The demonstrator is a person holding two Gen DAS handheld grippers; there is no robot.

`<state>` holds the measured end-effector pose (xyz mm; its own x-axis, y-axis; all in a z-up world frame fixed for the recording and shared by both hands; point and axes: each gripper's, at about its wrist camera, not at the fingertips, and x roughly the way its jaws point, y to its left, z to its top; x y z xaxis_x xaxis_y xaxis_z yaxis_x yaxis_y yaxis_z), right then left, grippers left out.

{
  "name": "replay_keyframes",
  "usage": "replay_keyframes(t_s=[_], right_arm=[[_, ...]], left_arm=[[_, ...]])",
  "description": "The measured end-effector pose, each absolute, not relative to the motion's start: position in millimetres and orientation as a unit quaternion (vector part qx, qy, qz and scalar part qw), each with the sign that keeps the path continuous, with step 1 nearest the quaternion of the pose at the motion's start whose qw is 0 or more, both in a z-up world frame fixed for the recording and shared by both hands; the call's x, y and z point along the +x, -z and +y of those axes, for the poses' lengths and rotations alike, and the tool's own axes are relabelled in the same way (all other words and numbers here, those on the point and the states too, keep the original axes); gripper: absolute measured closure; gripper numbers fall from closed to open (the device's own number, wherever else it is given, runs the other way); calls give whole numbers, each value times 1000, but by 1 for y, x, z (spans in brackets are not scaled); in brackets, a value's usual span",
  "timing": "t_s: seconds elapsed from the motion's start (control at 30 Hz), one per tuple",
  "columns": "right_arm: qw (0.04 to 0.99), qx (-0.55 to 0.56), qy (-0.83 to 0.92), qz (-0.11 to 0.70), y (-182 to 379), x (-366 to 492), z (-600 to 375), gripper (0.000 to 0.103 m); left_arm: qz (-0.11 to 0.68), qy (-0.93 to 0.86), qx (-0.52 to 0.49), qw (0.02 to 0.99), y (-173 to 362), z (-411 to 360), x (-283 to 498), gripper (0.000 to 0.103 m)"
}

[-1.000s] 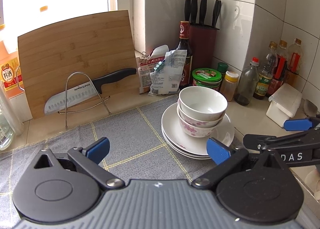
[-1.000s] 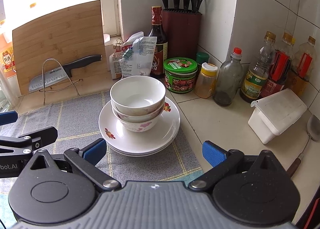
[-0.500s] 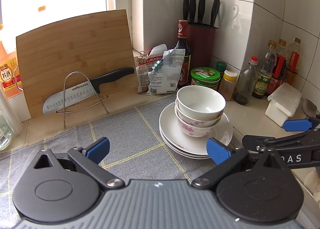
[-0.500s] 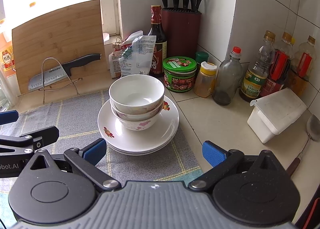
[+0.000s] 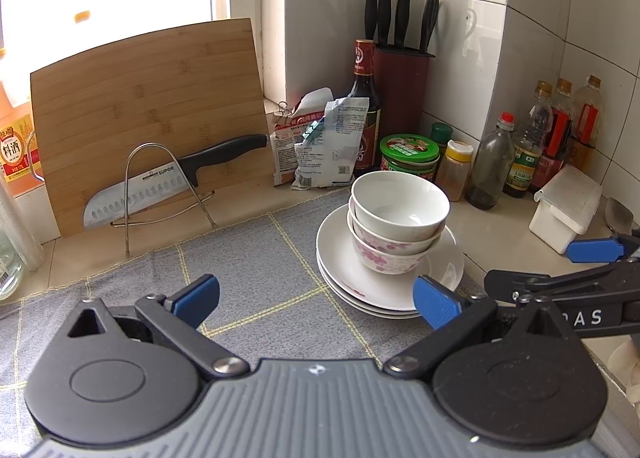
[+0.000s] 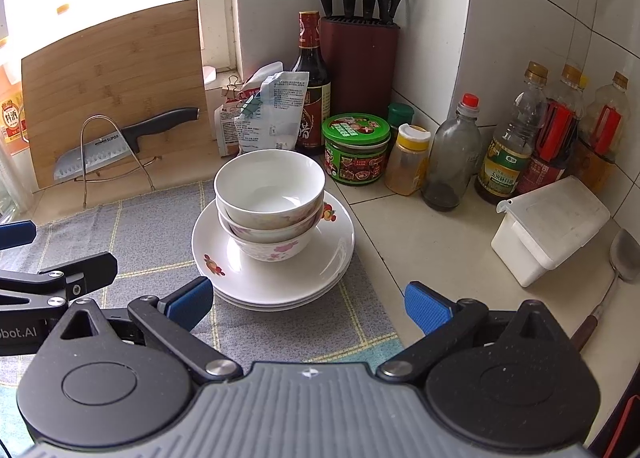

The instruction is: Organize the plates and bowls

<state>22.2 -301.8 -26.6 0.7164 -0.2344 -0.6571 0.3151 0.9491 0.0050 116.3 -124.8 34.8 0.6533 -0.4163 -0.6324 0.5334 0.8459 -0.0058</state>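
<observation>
Both tools are spread wide and hold nothing. The left tool hovers over the grey cloth on the worktop, and the right tool hangs just right of it, near the cloth's right edge. The stack sits at the cloth's far right corner: three plates nested flat, and on them bowls, a plain white one seated in flowered ones, all upright with mouths up. From the right tool the stack lies straight ahead, almost centred between the spread fingers, with the near plate rim just beyond its left pad. From the left tool the same stack lies ahead and to the right, its near rim just past the right pad. So the right tool looks the better lined up, and a straight push forward would probably bring its fingers either side of the bowls, while the left tool would have to swing right first. The stack is round, so no long axis decides the grip; what counts is height, since the top bowl's rim stands well above the plates. Jars and bottles crowd the far right, close behind the stack, and a knife on a wire rack leans at the far left by the board.
</observation>
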Motion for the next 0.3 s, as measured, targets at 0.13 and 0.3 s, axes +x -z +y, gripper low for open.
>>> replay_keyframes(t_s=[0.13, 0.3], right_arm=[[924, 58, 150, 346, 27, 22, -302, 0], [924, 59, 151, 346, 27, 22, -302, 0]], left_arm=[[324, 262, 90, 905, -35, -125, 116, 1], [324, 262, 91, 905, -35, -126, 116, 1]])
